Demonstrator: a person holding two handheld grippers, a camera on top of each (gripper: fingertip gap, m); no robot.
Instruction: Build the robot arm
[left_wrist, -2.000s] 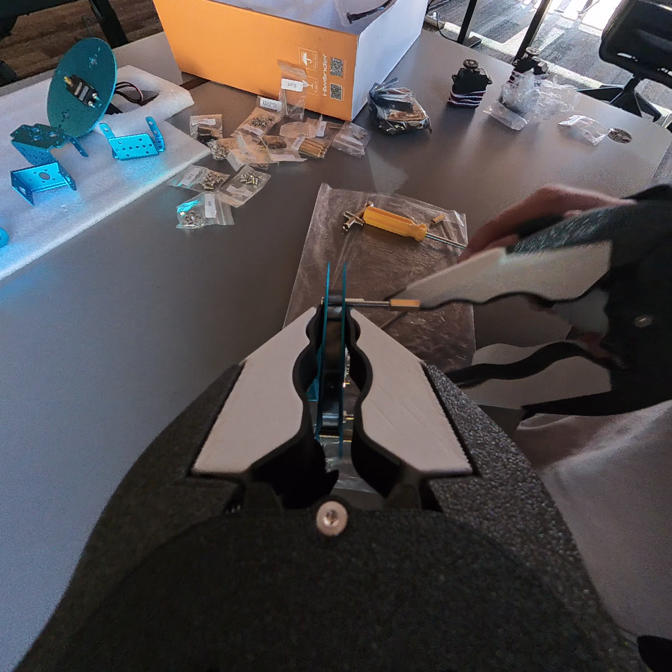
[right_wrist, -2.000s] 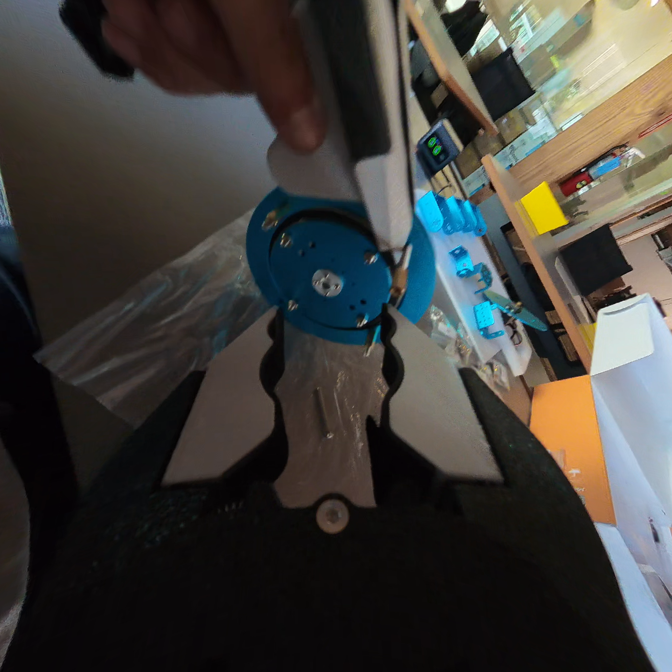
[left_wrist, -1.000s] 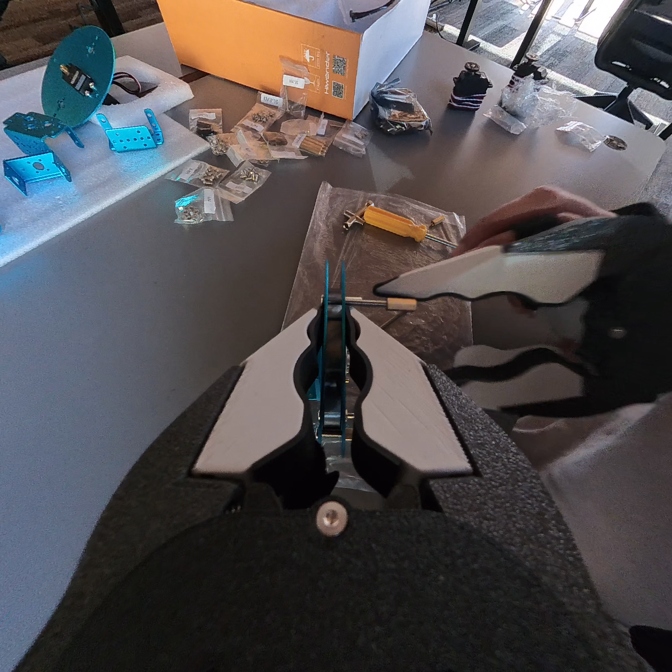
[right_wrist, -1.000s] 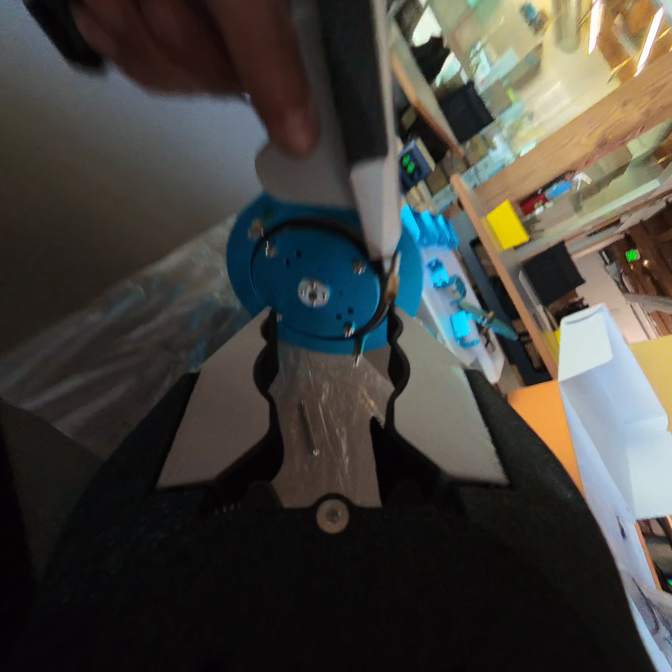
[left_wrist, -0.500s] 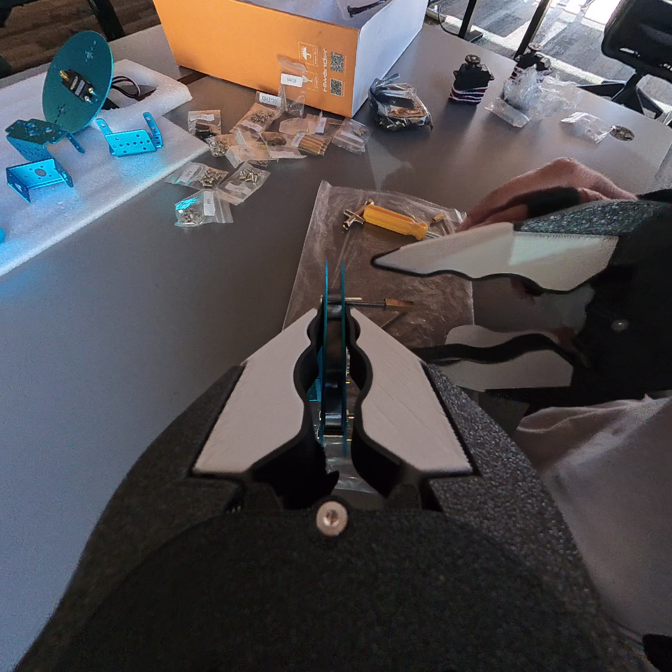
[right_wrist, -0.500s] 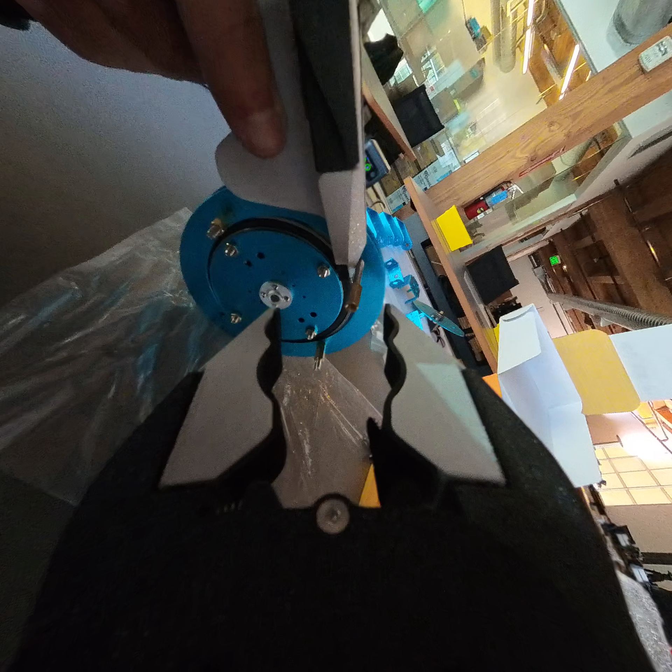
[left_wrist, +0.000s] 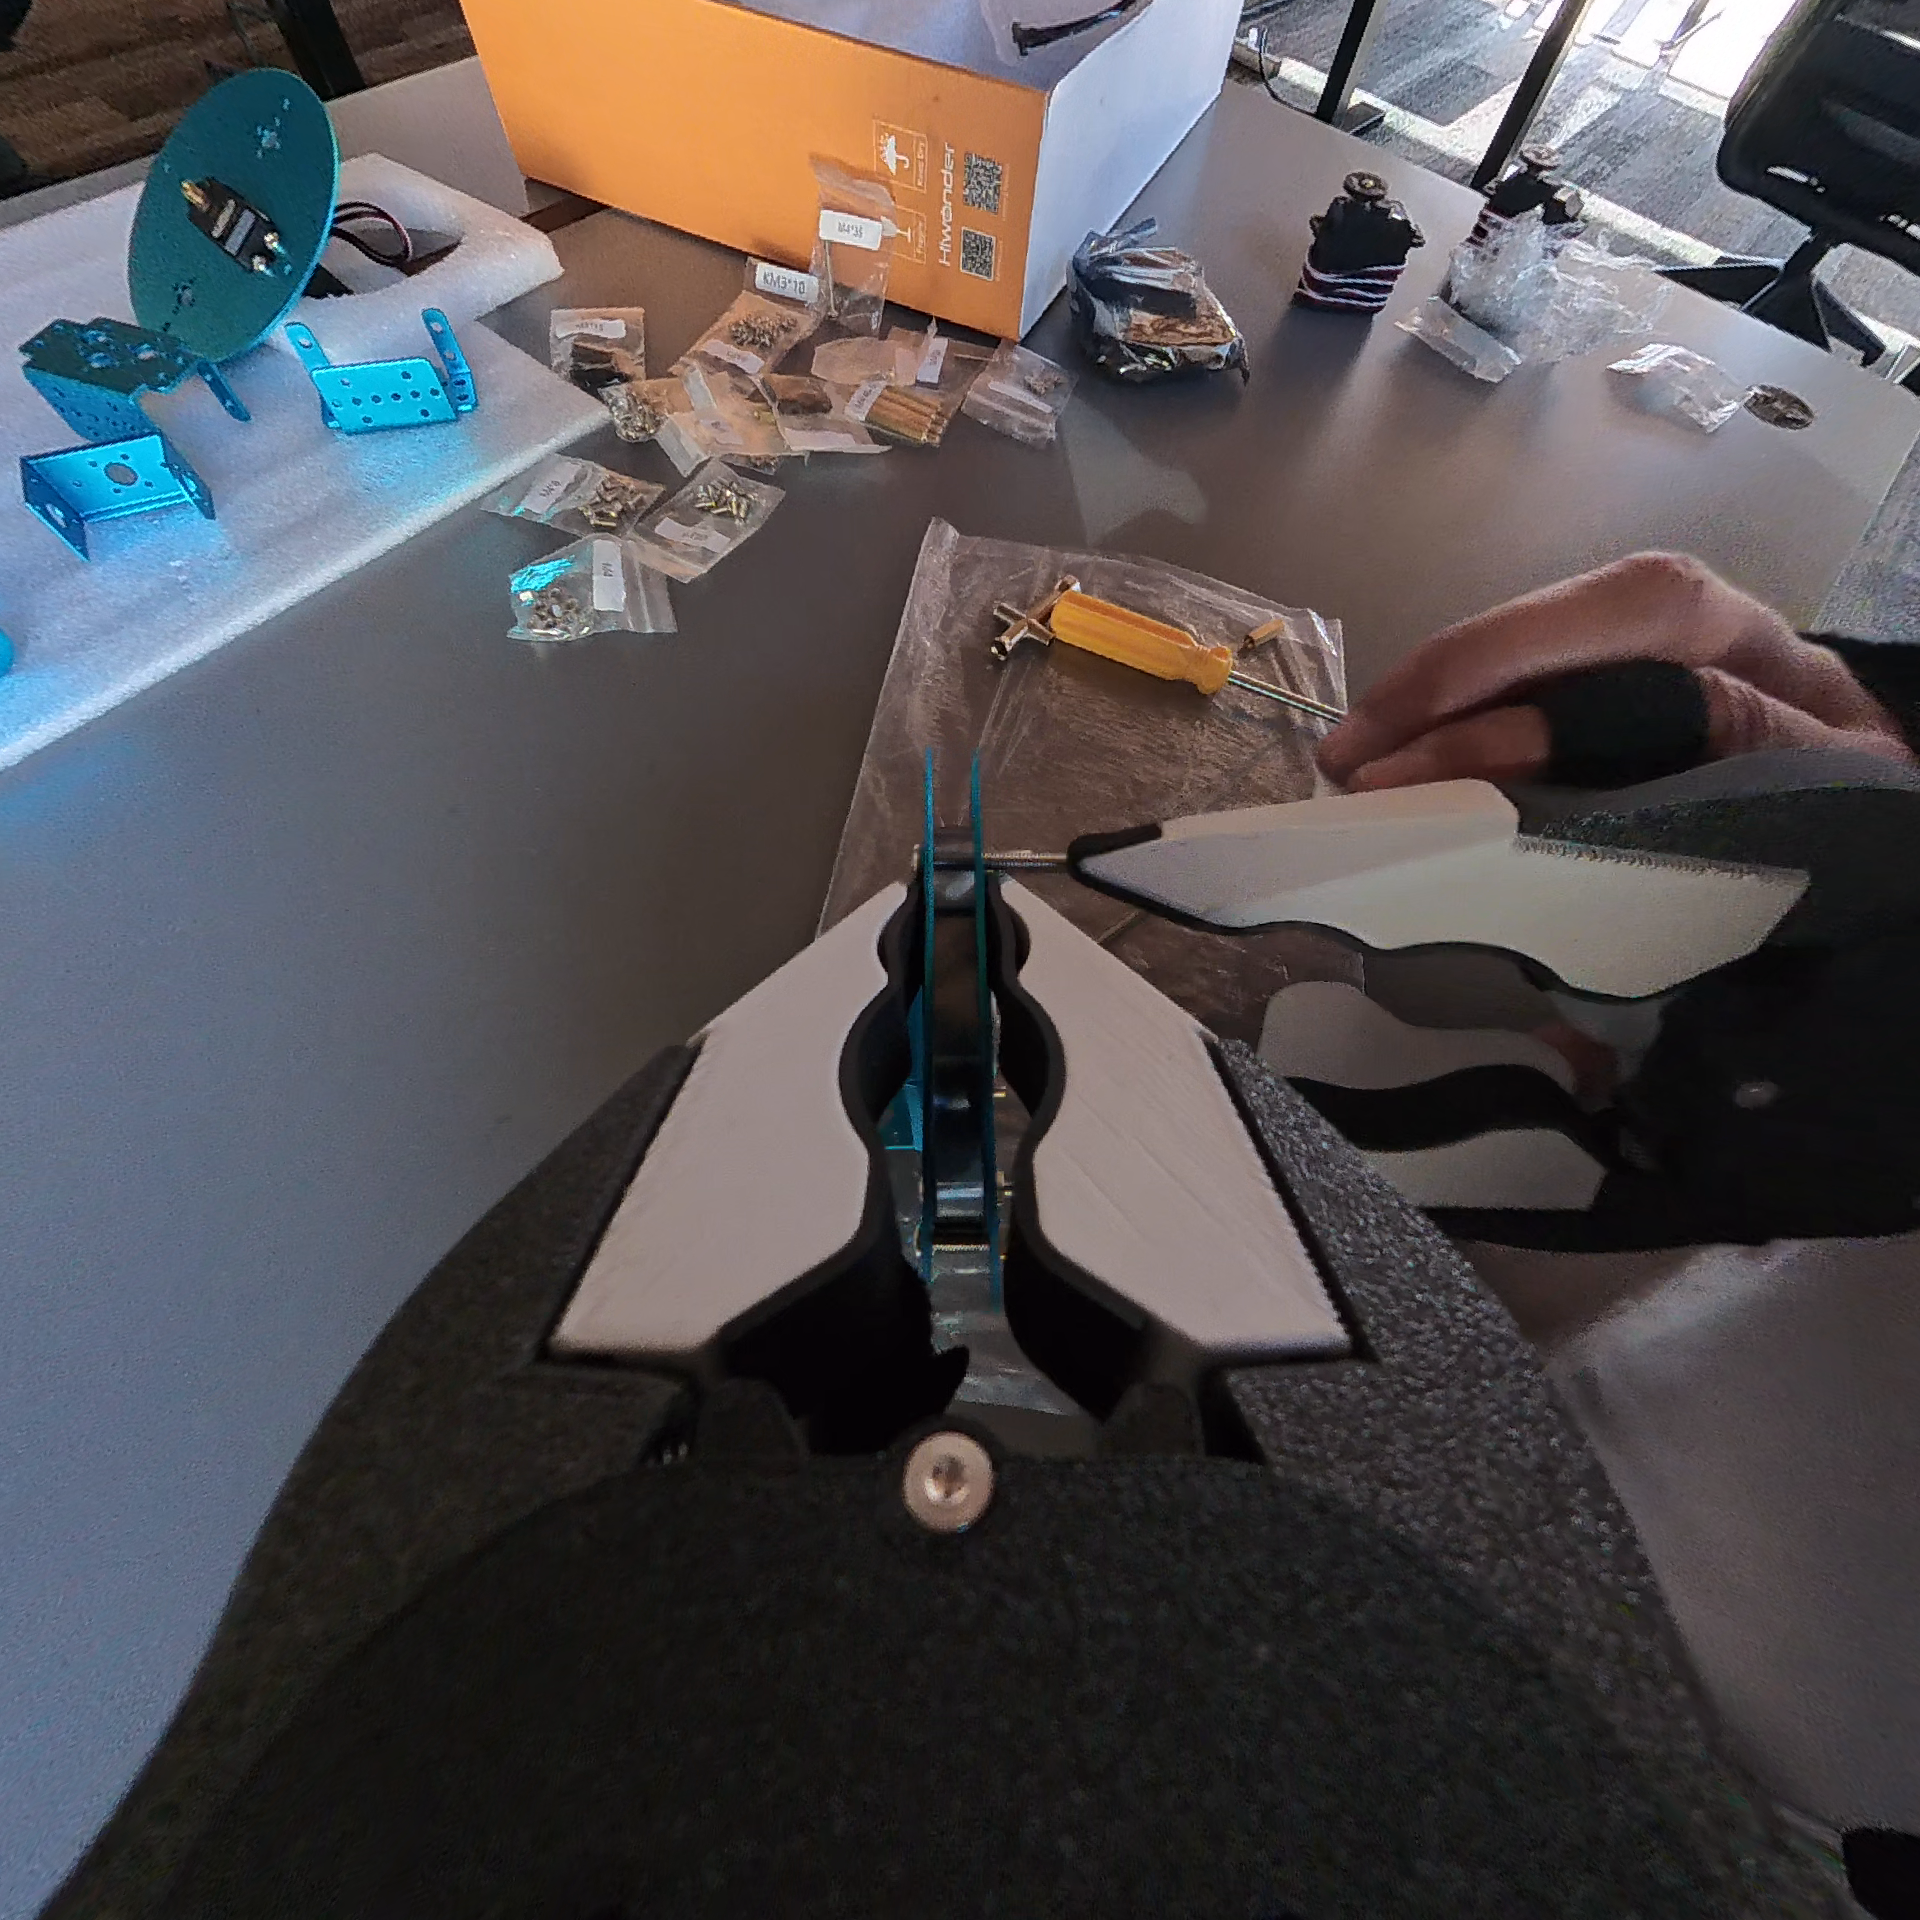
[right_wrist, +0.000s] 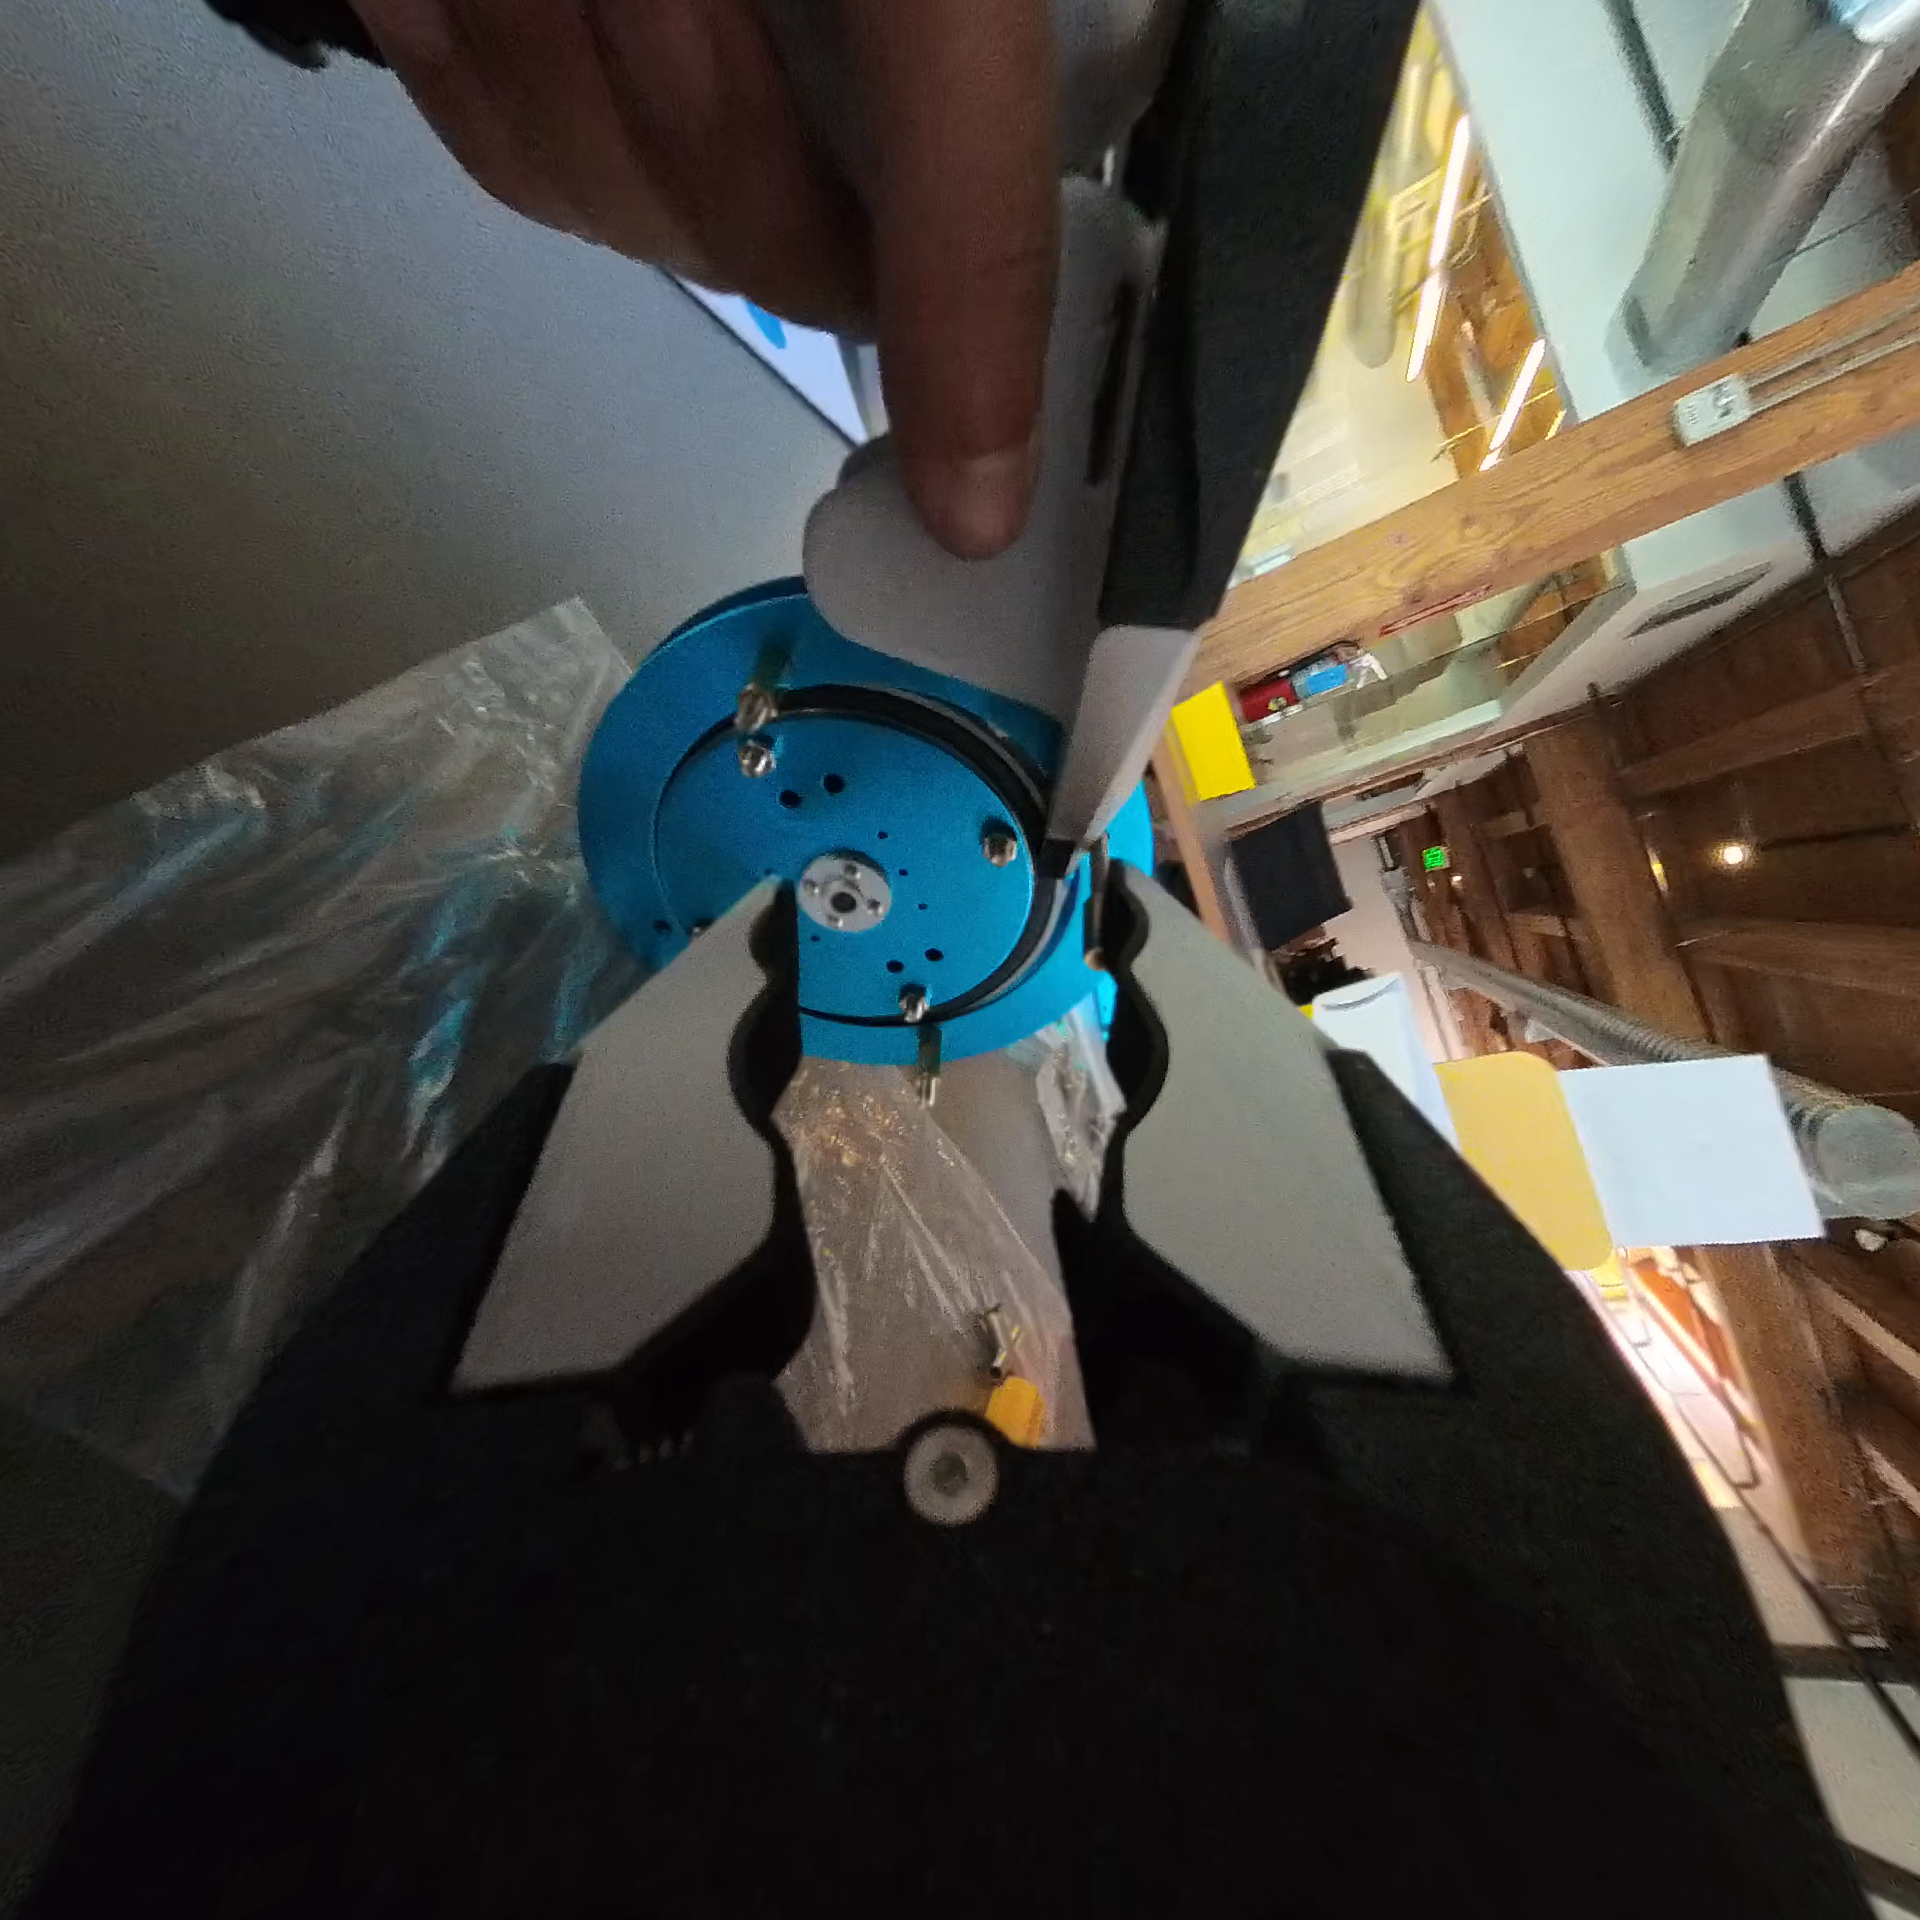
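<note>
Workshop or lab premises: grey tabletop (left_wrist: 312, 935) carrying bagged screws (left_wrist: 592, 603), blue metal brackets (left_wrist: 384, 384), servo motor (left_wrist: 1351, 255), screwdriver (left_wrist: 1143, 634); timber beam (right_wrist: 1558, 499) overhead.

The disc assembly (left_wrist: 951, 821) is sitting edge-on between the left gripper's (left_wrist: 951, 883) fingers, just above the near end of the plastic sheet (left_wrist: 1101, 748) lying on the worktop (left_wrist: 416, 831). The right gripper (left_wrist: 1174, 935) is reaching in from the right, its upper fingertip at the rod (left_wrist: 1023, 856) (sticking out sideways). The screwdriver (left_wrist: 1143, 639) is lying farther back on the sheet, the parts bags (left_wrist: 727, 416) beyond-left, the box (left_wrist: 831, 135) behind them.
</note>
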